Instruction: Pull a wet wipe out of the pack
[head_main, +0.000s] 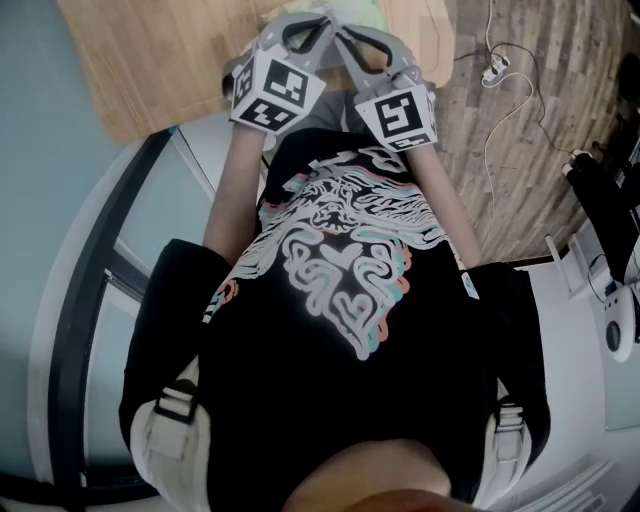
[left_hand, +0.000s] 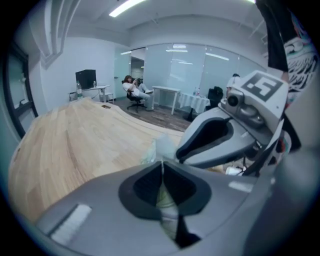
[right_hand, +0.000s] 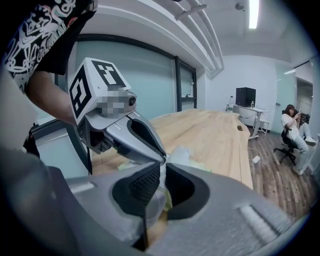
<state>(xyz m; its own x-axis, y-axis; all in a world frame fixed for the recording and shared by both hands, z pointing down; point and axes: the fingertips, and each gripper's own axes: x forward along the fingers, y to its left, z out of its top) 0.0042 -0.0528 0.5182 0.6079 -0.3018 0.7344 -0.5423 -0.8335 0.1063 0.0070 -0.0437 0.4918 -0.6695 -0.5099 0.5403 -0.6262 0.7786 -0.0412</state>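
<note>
The wet wipe pack (head_main: 368, 12), pale green, lies on the wooden table (head_main: 150, 60) at the top edge of the head view, mostly hidden by both grippers. My left gripper (left_hand: 161, 164) is shut, its tips pinching a thin pale sheet, the wet wipe (left_hand: 161, 146), that sticks up just past them. The right gripper (right_hand: 162, 166) is shut on the pack (right_hand: 192, 162), with clear and yellow-green film showing between its pads. In the head view the left gripper (head_main: 328, 24) and right gripper (head_main: 342, 32) meet tip to tip over the pack.
The table edge runs close to my body. White cables and a plug (head_main: 497, 68) lie on the wood floor to the right. A person on an office chair (left_hand: 134, 94) and white desks (left_hand: 165, 92) are far across the room.
</note>
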